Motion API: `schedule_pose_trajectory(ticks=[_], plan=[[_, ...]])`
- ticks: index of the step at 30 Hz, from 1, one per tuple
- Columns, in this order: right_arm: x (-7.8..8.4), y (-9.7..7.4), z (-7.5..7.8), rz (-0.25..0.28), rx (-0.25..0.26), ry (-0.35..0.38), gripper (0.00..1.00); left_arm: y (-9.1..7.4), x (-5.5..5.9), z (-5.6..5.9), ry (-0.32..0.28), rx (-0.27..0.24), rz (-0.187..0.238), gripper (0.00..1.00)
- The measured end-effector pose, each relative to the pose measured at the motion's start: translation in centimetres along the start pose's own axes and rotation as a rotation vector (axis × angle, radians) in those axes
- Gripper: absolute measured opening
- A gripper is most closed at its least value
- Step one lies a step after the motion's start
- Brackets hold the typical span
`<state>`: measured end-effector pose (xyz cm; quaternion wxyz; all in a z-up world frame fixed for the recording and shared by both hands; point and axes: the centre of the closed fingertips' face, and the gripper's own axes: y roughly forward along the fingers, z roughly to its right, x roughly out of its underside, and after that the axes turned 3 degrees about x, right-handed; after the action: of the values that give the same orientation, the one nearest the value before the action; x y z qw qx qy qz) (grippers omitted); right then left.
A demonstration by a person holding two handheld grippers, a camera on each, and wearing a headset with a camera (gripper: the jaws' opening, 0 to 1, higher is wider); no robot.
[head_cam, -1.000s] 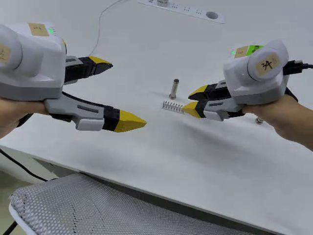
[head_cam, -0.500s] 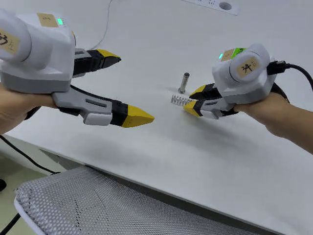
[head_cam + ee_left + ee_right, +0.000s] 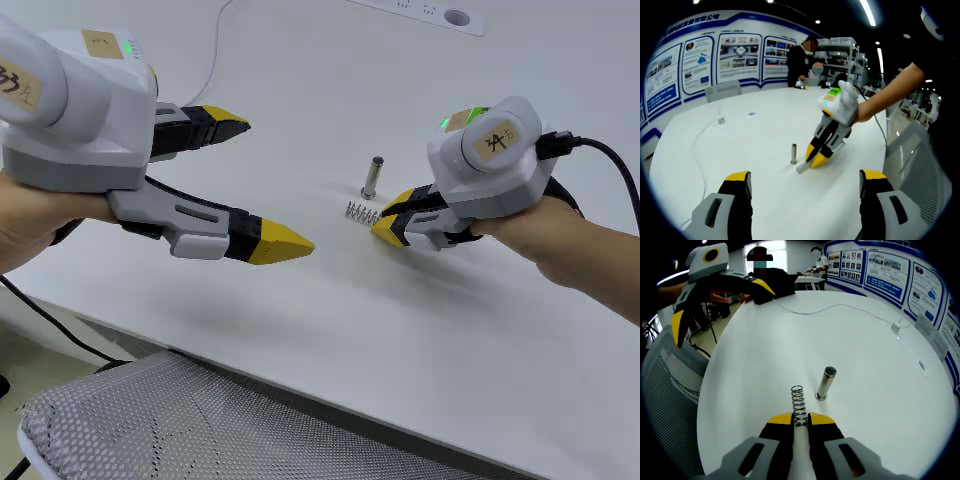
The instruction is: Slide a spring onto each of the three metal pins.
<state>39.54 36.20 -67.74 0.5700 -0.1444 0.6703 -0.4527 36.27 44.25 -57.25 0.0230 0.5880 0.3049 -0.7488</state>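
Head view: high, looks fwd & down on table [image 3: 330, 330], mid range. Left gripper view: low over table, faces right gripper [image 3: 816, 160], farther off. Right gripper view: v. close on spring [image 3: 798, 405], pin [image 3: 825, 383]. All 3 share both.

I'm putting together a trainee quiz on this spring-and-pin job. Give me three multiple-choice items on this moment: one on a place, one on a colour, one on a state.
1. Where is the spring relative to the metal pin?
A) beside it
B) threaded on it
C) under it

2. What colour are the tips of both grippers' jaws?
A) red
B) yellow
C) green

3. How is the left gripper?
A) open
B) shut on the spring
C) shut on the pin

Answers:
1 A, the spring lies beside the upright pin, one end held by the right gripper.
2 B, yellow tips show in every view.
3 A, its jaws stand wide apart, holding nothing.
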Motion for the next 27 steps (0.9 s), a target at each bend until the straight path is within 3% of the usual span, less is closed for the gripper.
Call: schedule_pose_trajectory(ticks=[6,12,15,21,22,27], plan=[[-0.5,-0.6,-0.6,0.004,0.003,-0.006,0.11,0.1,-0.4,0.7,0.024,0.017,-0.009,0.9],[-2.4,-3.1,-1.4,0.057,-0.003,-0.028,0.1,0.0,-1.0,1.5,0.034,0.023,0.005,0.87],[-3.4,-4.8,-1.5,0.092,0.013,-0.101,0.1,0.3,-1.2,2.1,0.044,0.036,0.003,0.84],[-5.2,-8.3,-2.7,0.144,0.009,-0.178,0.1,1.0,-1.7,3.7,0.084,0.067,-0.006,0.78],[-5.4,-8.9,-2.8,0.147,0.026,-0.218,0.1,1.2,-1.9,3.9,0.089,0.073,-0.002,0.77],[-5.3,-10.7,-4.7,0.155,0.012,-0.259,0.1,1.6,-2.8,5.0,0.092,0.097,0.037,0.68]])
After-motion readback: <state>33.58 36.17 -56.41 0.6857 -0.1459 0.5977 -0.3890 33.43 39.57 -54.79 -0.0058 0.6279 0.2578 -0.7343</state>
